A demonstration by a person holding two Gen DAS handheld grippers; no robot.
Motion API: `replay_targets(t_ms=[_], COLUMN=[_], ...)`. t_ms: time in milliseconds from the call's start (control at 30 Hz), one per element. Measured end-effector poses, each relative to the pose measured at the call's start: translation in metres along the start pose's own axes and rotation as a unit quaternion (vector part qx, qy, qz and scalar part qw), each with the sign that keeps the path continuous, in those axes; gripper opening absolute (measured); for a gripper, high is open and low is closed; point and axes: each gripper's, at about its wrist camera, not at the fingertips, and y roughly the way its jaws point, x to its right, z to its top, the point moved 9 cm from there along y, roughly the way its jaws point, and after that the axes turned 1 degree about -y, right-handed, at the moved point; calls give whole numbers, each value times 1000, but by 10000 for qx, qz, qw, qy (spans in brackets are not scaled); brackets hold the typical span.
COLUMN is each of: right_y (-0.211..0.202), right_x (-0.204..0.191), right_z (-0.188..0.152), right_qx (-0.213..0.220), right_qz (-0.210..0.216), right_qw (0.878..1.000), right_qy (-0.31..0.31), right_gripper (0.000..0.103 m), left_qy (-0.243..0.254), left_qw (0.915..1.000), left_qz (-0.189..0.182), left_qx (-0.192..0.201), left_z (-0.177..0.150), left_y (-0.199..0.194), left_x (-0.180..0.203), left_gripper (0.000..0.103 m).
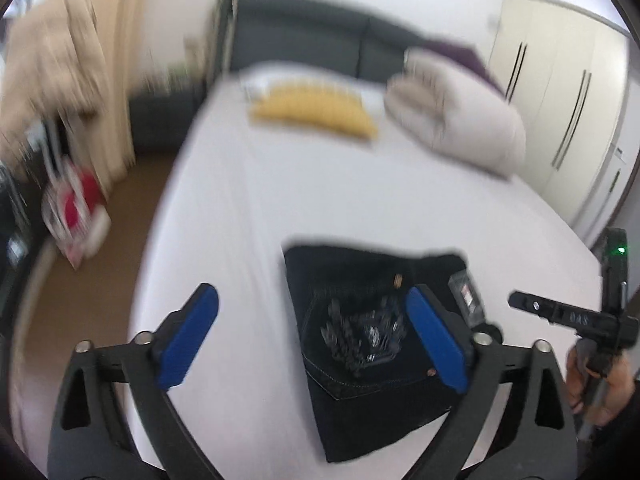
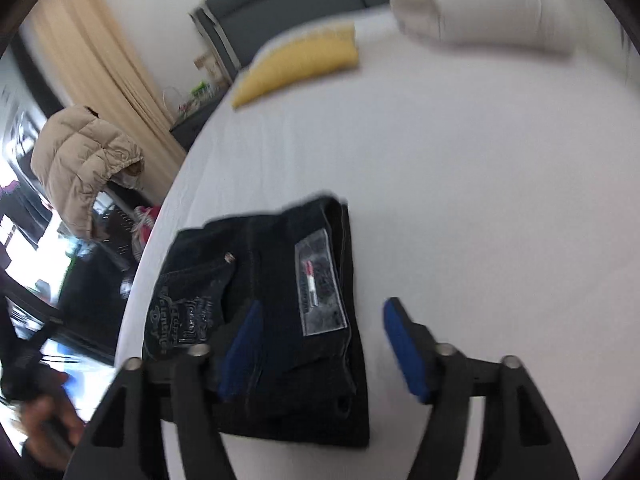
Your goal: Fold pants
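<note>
The dark jeans [image 2: 276, 312] lie folded into a compact rectangle on the white bed sheet [image 2: 460, 200], near the bed's edge, back pocket and waistband label facing up. The left gripper [image 1: 312, 336] hangs above them with its blue pads spread wide and nothing clamped between them. The right gripper [image 2: 324, 348] hangs over the waistband side, jaws apart, pads clear of the fabric. A yellow pillow [image 1: 316, 114] and a rolled white duvet [image 1: 460, 116] lie well apart, toward the headboard [image 1: 304, 36].
</note>
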Motion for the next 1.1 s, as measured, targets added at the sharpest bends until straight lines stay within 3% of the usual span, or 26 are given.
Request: replay_targets(t_ms=[33, 100, 167, 300, 400, 467, 633, 833, 1000, 1100], right_y=[-18, -49, -81, -141, -170, -191, -228, -245, -242, -239], right_x=[-6, -15, -27, -49, -63, -74, -93, -116, -129, -133], right_z=[2, 4, 5, 2, -1, -3, -9, -26, -36, -44], right_qx=[232, 658, 1112, 1892, 2117, 2246, 2286, 1996, 1815, 1679], right_qz=[-116, -331, -544, -909, -1116, -1087, -1100, -1233, -1256, -1222], right_qw=[9996, 9969, 9915, 9743, 9665, 9644, 9631, 9680, 9706, 9739], right_qy=[-118, -272, -412, -820, -928, -881, -898, -892, -956, -917], right_gripper=[75, 92, 103, 103, 103, 103, 103, 103, 103, 103], left_qy=[84, 149, 194, 29, -33, -23, 113, 221, 227, 118], left_qw=[9995, 9979, 9952, 9906, 9911, 9858, 9781, 9657, 9750, 9805], left_qz=[99, 315, 576, 913, 1035, 1382, 1709, 2297, 2051, 1884], left_qx=[279, 545, 763, 1020, 833, 958, 1186, 1193, 828, 544], left_z=[5, 11, 13, 8, 1, -6, -8, -9, -21, -32], left_y=[-25, -62, -97, -169, -194, -230, -301, -347, -357, -342], left_x=[4, 10, 14, 2, 8, 3, -3, -8, -1, 1], left_gripper=[102, 103, 103, 103, 103, 103, 103, 103, 103, 103])
